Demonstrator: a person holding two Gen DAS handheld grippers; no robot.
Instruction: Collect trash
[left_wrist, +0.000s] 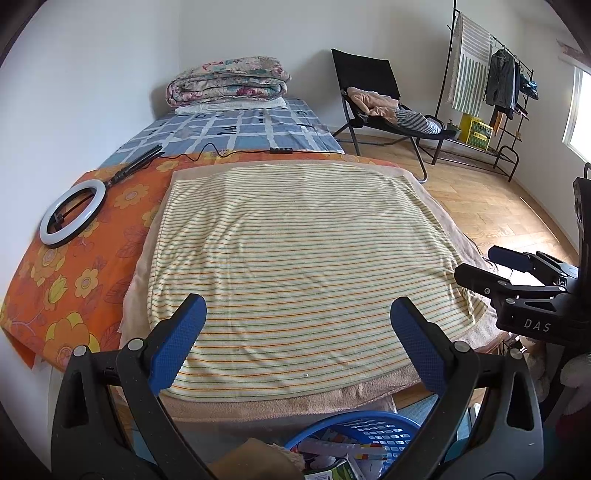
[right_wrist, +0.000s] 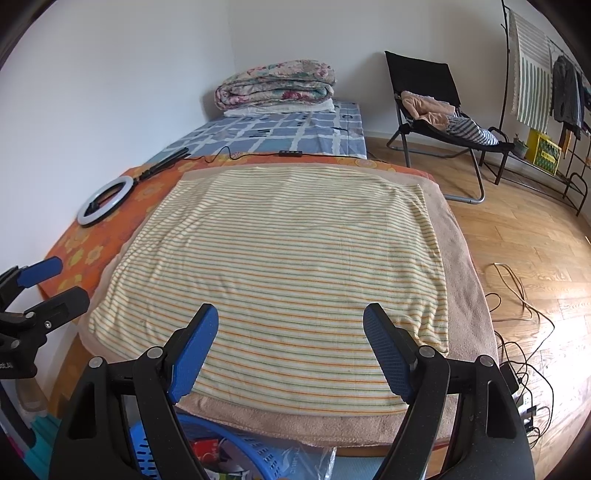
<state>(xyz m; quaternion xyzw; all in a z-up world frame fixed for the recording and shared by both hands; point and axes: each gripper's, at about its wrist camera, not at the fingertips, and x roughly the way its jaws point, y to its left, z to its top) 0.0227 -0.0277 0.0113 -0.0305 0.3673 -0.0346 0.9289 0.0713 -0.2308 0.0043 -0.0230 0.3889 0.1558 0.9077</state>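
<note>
Trash, a jumble of paper scraps and wrappers (left_wrist: 343, 456), lies in a round blue perforated plastic basket (left_wrist: 373, 432) on the floor at the near end of the bed, directly below both cameras. In the right wrist view the same basket (right_wrist: 155, 450) shows a red packet and a clear plastic bag at its edge.

Above it, the left hand-held gripper (left_wrist: 297, 332) hangs over the near edge of a cream terry towel with thin orange and green stripes (left_wrist: 291, 240), its blue-padded fingers (left_wrist: 175, 347) spread wide apart with nothing between them. The right hand-held gripper (right_wrist: 290, 339) hovers just beside it over the same towel, jaws likewise wide and empty. Each gripper shows at the edge of the other's view.

The striped towel is spread flat on a larger peach-coloured towel (left_wrist: 369, 397), which lies over an orange sheet with yellow flowers (left_wrist: 92, 258). On that sheet, to the left, rests a white ring light on a black folded stand (left_wrist: 74, 214), its black cable running across the bed. Farther back a blue checked sheet (left_wrist: 240, 129) carries a folded floral quilt (left_wrist: 229, 81). A black folding chair (left_wrist: 369, 96) heaped with clothes stands on the wooden floor (right_wrist: 517, 240), next to a black clothes rack (left_wrist: 498, 92).
</note>
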